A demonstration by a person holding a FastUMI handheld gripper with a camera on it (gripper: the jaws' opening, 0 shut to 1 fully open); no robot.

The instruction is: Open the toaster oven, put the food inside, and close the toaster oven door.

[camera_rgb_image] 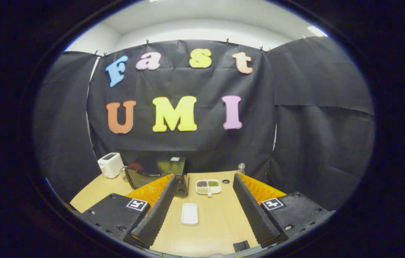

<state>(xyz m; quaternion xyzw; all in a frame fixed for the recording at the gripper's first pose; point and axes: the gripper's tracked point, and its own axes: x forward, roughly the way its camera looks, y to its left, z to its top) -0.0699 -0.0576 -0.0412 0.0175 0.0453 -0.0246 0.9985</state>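
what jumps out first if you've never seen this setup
The hand-held gripper stands wide open, its fingers spread low over a wooden table with a small white tray lying between them. Beyond the fingers sits a divided plate of food; to its left are the black toaster oven, door closed, and a white toaster.

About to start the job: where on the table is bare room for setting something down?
Bare wood lies between the open gripper fingers, around the white tray, and right of the divided dish. It is crowded at the back left, with toaster oven and white toaster.
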